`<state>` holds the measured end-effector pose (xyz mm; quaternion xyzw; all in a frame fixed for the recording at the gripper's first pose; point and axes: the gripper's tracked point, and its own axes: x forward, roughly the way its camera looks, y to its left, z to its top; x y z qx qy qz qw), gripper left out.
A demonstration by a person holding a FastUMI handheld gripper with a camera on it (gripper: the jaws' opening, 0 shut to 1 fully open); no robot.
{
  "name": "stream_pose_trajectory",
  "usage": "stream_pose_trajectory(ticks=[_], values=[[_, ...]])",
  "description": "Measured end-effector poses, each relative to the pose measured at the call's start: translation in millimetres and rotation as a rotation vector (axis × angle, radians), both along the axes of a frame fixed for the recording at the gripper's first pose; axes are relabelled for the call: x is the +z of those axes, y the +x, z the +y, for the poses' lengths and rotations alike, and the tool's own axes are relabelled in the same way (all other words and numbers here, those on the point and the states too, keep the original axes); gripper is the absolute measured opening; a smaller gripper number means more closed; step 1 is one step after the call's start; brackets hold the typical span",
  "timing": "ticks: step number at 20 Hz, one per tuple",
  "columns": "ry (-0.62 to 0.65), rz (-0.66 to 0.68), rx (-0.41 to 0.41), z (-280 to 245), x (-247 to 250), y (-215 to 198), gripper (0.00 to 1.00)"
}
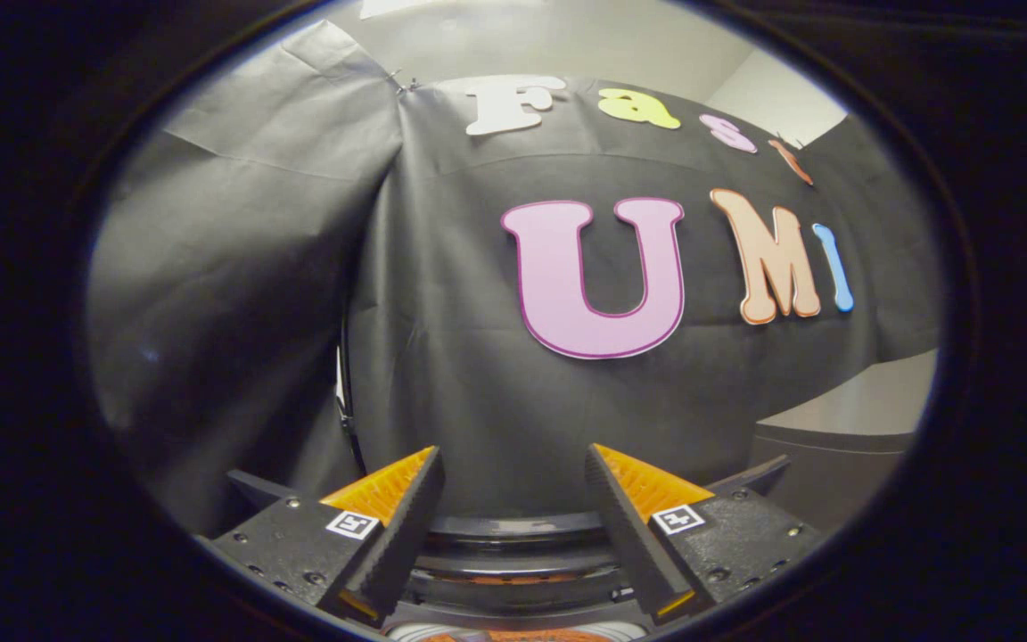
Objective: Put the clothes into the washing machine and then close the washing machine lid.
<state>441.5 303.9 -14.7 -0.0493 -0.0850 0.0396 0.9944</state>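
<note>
Closest to the lens, the jaws (513, 499) stand spread apart with nothing between them; neither finger presses on anything. Each finger (406, 526) carries a ribbed inner face, and a small square marker tag (352, 523) sits on the block behind each one.

Low in the gap between the fingers, right under them, lies a dark curved rim made of several stacked rounded bands (513, 557). It looks like the top edge of the washing machine, though so little of it shows that I cannot tell for certain, nor whether its lid is up or down. At the very bottom, below those bands, a thin pale arc with a strip of orange is just visible; what it belongs to cannot be told. Any clothes lie out of sight from this angle.

Beyond the rim, and straight ahead of the fingers, hangs the booth's black cloth wall (478, 374), creased, with a fold running down it to the left of the rim. A thin dark cable (349, 419) hangs along that fold. To the right of the rim, past the right finger, stands a grey box-like surface with a flat pale top (843, 423). Above the cloth a pale wall (567, 40) shows.
</note>
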Motion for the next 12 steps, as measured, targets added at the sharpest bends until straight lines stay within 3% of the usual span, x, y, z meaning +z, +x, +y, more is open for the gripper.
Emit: stream_pose_trajectory(ticks=[12], values=[[-0.010, -0.031, 0.022, -4, -10, -32, 0.97]])
